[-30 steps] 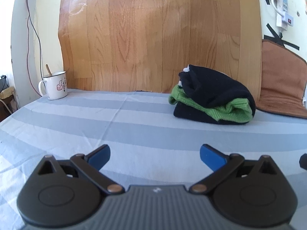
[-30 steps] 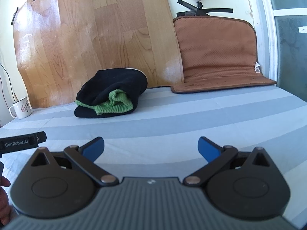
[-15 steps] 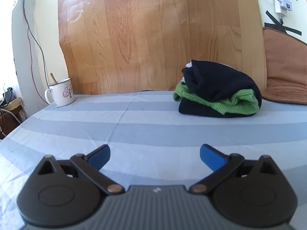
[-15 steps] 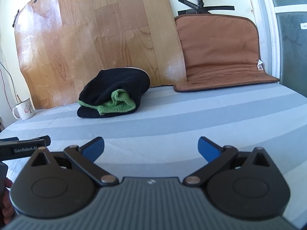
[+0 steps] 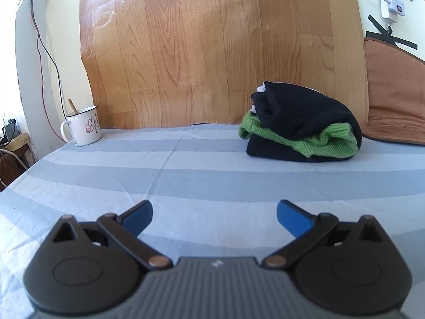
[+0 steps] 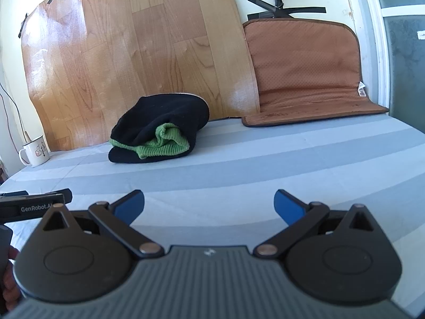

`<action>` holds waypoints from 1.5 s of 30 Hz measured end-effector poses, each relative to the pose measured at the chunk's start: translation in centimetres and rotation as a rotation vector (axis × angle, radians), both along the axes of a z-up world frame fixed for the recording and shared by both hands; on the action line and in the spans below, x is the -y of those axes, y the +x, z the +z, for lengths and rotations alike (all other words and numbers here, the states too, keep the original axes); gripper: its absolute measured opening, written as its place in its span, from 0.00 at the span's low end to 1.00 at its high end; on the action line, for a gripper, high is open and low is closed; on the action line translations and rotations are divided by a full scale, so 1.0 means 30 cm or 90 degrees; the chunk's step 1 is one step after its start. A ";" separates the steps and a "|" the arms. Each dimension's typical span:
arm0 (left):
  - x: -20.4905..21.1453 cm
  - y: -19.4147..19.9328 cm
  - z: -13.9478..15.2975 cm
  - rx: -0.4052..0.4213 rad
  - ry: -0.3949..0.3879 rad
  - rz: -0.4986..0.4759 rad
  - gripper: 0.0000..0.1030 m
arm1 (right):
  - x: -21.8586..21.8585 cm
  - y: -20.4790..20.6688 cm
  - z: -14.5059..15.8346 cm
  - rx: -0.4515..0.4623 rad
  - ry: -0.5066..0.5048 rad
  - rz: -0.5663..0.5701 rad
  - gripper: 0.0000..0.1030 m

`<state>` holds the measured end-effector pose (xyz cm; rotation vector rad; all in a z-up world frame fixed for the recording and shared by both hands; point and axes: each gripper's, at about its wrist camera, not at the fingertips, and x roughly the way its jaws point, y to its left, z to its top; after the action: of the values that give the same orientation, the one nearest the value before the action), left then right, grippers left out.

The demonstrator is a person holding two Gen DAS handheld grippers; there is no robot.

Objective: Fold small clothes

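A folded bundle of small clothes (image 5: 302,125), black fabric wrapped around a green ribbed knit, lies at the back of the striped blue-grey bedsheet (image 5: 202,180). The same bundle (image 6: 159,133) shows left of centre in the right wrist view. My left gripper (image 5: 214,219) hovers open over bare sheet, well in front of the bundle, nothing between its blue pads. My right gripper (image 6: 209,207) is open too, also short of the bundle and holding nothing. The left gripper's body (image 6: 32,203) pokes in at the left edge of the right wrist view.
A white enamel mug (image 5: 83,129) with a spoon stands at the back left. A wood-grain sheet (image 5: 212,47) leans on the wall behind. A brown padded mat (image 6: 305,77) is propped at the back right, below a power strip (image 5: 390,2). A hand (image 6: 8,279) shows bottom left.
Both cameras have shifted slightly, so the bundle sits a little further right and nearer in each view. Both grippers stay open; the clothes have not moved.
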<state>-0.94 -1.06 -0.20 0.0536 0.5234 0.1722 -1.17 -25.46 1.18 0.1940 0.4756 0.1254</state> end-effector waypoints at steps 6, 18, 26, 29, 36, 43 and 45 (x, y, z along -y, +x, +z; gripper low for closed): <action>0.000 -0.005 0.002 0.007 0.002 0.000 1.00 | 0.000 0.000 0.000 0.001 0.000 0.000 1.00; 0.005 -0.014 0.005 0.015 0.012 0.004 1.00 | 0.005 -0.001 0.001 0.007 0.007 0.004 1.00; 0.013 -0.018 0.007 0.025 0.027 0.009 1.00 | 0.013 -0.001 0.002 0.010 0.011 0.007 1.00; 0.014 -0.023 0.009 0.032 0.030 0.012 1.00 | 0.016 -0.001 0.001 0.011 0.013 0.008 1.00; 0.040 -0.038 0.009 0.054 0.063 0.012 1.00 | 0.016 -0.002 0.000 0.011 0.014 0.007 1.00; 0.035 -0.037 0.009 0.055 0.056 0.015 1.00 | 0.015 -0.002 0.000 0.011 0.014 0.007 1.00; 0.034 -0.037 0.010 0.055 0.055 0.018 1.00 | 0.014 -0.002 0.000 0.011 0.013 0.007 1.00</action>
<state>-2.04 -2.09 0.09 0.1231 0.4309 0.2237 -1.23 -25.90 1.18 0.2109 0.4586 0.1427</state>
